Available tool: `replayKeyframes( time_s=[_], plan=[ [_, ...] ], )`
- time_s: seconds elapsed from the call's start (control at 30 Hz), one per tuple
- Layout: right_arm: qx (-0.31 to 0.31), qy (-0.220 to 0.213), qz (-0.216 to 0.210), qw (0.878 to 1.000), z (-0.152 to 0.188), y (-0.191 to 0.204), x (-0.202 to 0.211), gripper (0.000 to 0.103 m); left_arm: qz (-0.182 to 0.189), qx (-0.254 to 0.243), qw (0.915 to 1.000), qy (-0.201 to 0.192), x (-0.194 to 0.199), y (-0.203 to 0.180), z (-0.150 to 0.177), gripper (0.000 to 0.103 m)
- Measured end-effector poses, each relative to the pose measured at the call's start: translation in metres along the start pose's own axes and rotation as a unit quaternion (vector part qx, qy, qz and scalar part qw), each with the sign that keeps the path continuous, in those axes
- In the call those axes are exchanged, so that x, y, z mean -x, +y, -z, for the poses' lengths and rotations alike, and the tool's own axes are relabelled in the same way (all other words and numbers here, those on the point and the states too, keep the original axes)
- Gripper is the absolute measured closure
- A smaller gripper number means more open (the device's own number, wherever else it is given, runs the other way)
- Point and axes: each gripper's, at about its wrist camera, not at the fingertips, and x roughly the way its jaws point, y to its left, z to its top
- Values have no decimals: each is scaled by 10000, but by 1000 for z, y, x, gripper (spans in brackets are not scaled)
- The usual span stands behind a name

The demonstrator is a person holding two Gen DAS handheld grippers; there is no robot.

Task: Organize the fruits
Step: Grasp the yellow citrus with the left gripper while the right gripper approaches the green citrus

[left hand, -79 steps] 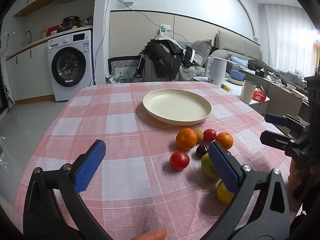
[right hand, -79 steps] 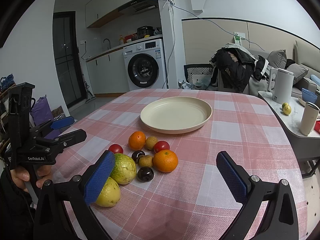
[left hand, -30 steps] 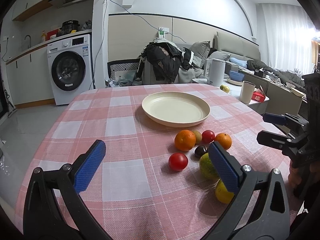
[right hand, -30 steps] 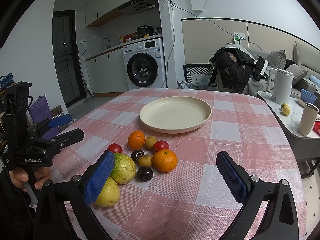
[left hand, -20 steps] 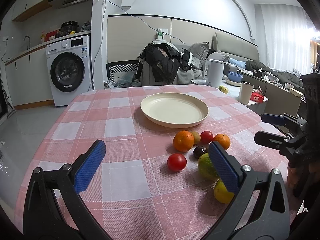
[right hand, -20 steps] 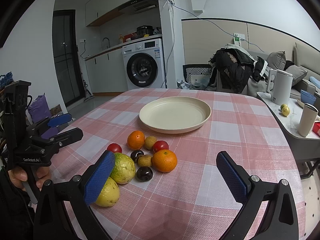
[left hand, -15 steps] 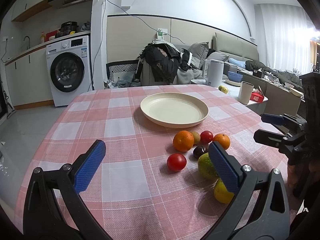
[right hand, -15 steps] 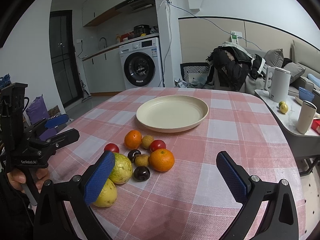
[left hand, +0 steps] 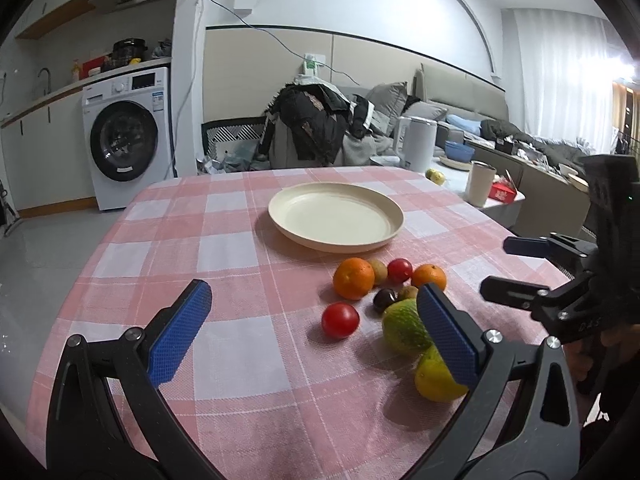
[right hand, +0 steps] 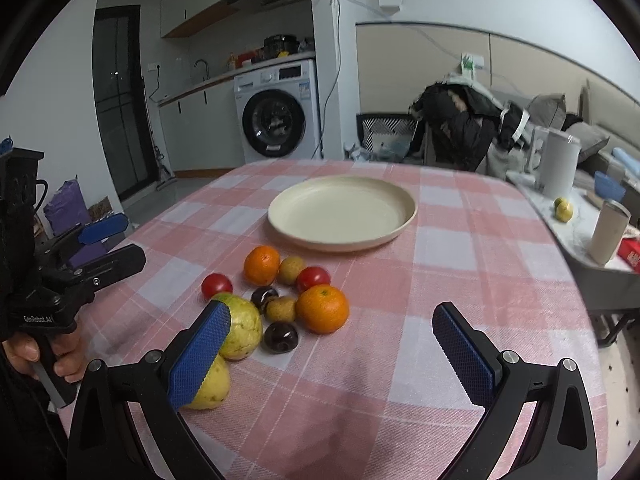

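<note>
An empty cream plate [left hand: 335, 220] [right hand: 342, 211] sits mid-table on the pink checked cloth. In front of it lies a cluster of fruit: two oranges [right hand: 261, 264] [right hand: 322, 308], two tomatoes [left hand: 340, 319] [right hand: 313, 277], a green guava [left hand: 404, 326] [right hand: 240, 328], a yellow lemon [left hand: 436, 378] [right hand: 210, 388], dark plums [right hand: 281, 337] and small brown fruits [right hand: 281, 309]. My left gripper [left hand: 316, 336] is open and empty, above the table's near edge, left of the fruit. My right gripper [right hand: 340, 348] is open and empty, just in front of the cluster.
A side table on the right holds a white kettle [right hand: 556, 168], a cup [right hand: 608, 232], a lemon [right hand: 563, 209] and a red box [right hand: 632, 254]. A chair draped with dark clothes [right hand: 460, 128] stands behind the table. A washing machine [right hand: 278, 112] is at the back.
The right gripper has swung a little to the right and nearer the fruit. The left gripper has barely moved. Both stay open and empty.
</note>
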Motion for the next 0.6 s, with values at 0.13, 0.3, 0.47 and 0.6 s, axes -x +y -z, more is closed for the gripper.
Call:
replayKeyframes(
  time_s=[0.13,0.3,0.47,0.6],
  plan=[
    [39,226,-83,9997,0,2,-1,0,195,-215,9994,162,2,-13,0,1],
    [-112,345,-230,9991,3,0,2,1,519,-575,9962,395,1,-37,6,1],
    [-102,503,-298,9982,12,1,3,8,899,-501,9920,726,-7,-46,14,1],
    [-90,558,-287,9980,13,2,4,11,1087,-460,9871,1079,-17,-50,21,2]
  ],
)
